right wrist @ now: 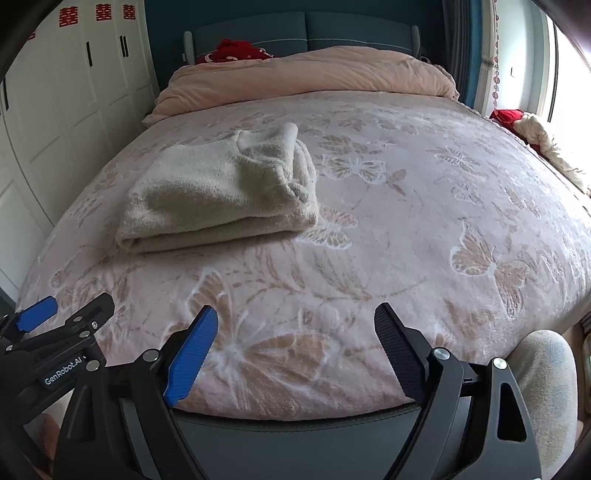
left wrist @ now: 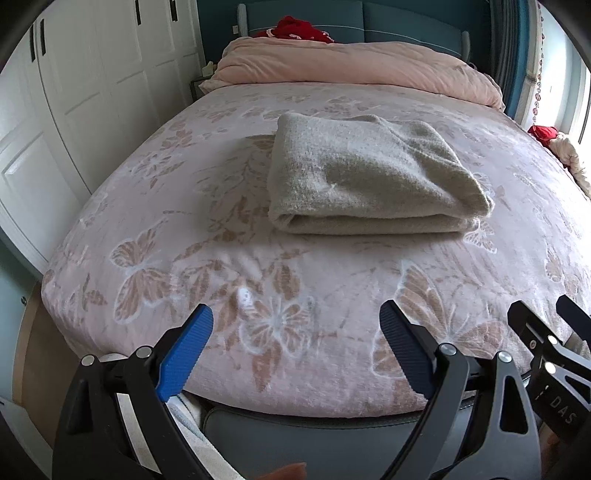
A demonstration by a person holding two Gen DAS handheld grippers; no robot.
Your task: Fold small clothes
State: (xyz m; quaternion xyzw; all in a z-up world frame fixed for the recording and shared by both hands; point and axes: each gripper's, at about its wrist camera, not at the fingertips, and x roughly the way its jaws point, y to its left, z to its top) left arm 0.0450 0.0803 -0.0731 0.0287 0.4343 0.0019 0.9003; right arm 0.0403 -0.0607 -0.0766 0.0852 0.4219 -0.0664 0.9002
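The left gripper (left wrist: pixel 295 328) sat at the bottom centre of its own view with its jaws spread wide and nothing between them, only the butterfly-patterned pink bedspread (left wrist: pixel 221 266) showing through the gap. One finger (left wrist: pixel 184 354) carried a bright blue ribbed pad; the other pad looked dark navy (it lay in shadow). At the lower right edge of that same view, part of the other tool's black frame poked in.

The right gripper (right wrist: pixel 295 325) stood likewise at the bottom centre of its view, jaws well apart and empty, above the near edge of the bedspread (right wrist: pixel 406 221). In the lower left of that view the left gripper (right wrist: pixel 55 317) appeared from the side, just beside the right one, one blue pad visible. At the lower right, a pale grey sleeve or trouser leg (right wrist: pixel 543 384) of the person showed beside the mattress edge.

Further out, the folded sweater (left wrist: pixel 369 177), a cream-beige knit, lay flat on the bedspread, well apart from both tools. In the left wrist view it sat in the centre, slightly right; in the right wrist view the folded sweater (right wrist: pixel 221 195) sat centre left, its layered edges stacked toward the right side.

Beyond it, a pink duvet (left wrist: pixel 351 70) was bunched across the top of the frame below a blue headboard (left wrist: pixel 406 22), with red cloth (left wrist: pixel 299 29) on top. White wardrobe doors (left wrist: pixel 92 92) filled the upper left.
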